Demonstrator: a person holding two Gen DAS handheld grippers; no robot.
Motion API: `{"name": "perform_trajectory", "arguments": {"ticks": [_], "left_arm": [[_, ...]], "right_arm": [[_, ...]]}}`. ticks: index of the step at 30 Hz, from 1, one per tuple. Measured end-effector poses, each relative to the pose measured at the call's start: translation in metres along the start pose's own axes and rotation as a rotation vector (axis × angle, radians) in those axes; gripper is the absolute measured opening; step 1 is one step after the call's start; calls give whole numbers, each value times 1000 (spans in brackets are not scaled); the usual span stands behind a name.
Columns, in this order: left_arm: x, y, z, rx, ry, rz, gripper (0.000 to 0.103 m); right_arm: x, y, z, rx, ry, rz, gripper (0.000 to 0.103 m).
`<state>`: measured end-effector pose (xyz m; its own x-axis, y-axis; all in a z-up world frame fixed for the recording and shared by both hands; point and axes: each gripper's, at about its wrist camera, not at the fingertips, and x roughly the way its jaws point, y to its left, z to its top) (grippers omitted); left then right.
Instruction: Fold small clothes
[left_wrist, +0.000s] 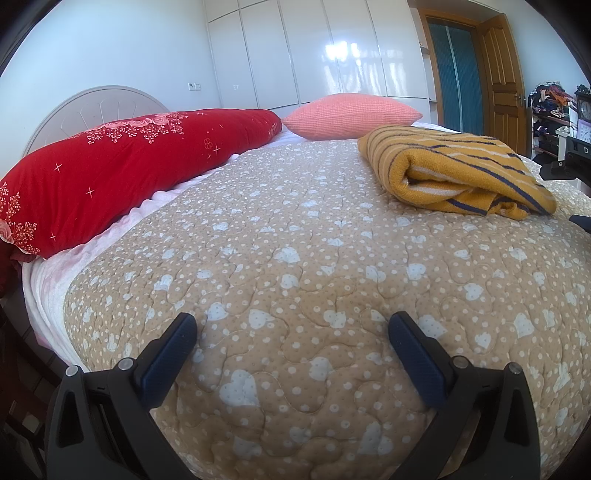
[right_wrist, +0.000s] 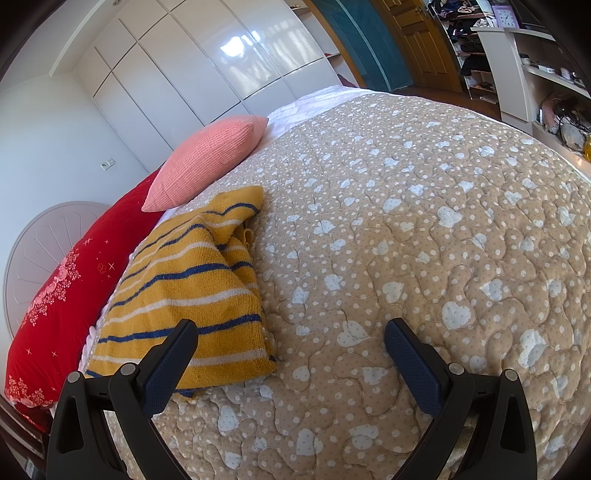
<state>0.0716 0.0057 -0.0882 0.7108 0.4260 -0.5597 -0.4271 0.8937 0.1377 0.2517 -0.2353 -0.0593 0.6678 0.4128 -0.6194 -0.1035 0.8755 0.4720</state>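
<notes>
A mustard-yellow knitted sweater (left_wrist: 458, 171) with navy and white stripes is seen folded into a thick bundle on the bed, at the right of the left wrist frame and at the lower left of the right wrist frame (right_wrist: 184, 291). It lies on a beige quilted bedspread (left_wrist: 295, 258) printed with white dots and pale hearts, which fills most of both views (right_wrist: 406, 240). The left gripper (left_wrist: 292, 334) is held low over bare quilt at the bottom centre of its frame, fingers spread wide apart and nothing between them; the sweater is well apart from it, toward the upper right. The right gripper (right_wrist: 290, 341) is likewise spread wide and empty; its left finger (right_wrist: 173, 354) is seen overlapping the sweater's near edge, though contact cannot be told. A long red floral bolster (left_wrist: 122, 173) is noted along the left of the left wrist frame, with a pink cushion (left_wrist: 351, 114) just beyond it at upper centre. Behind these a white headboard (left_wrist: 96, 107) and glossy white wardrobe doors (left_wrist: 314, 51) are seen, a wooden door (left_wrist: 502, 77) at upper right.
</notes>
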Motion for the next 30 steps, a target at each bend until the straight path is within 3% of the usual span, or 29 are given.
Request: {"name": "perform_trajectory", "arguments": {"ticks": [30], "left_arm": [[0,-1,0,3,-4,-1,103]], "right_arm": [[-1,-1,0,0,0,0,102]]}}
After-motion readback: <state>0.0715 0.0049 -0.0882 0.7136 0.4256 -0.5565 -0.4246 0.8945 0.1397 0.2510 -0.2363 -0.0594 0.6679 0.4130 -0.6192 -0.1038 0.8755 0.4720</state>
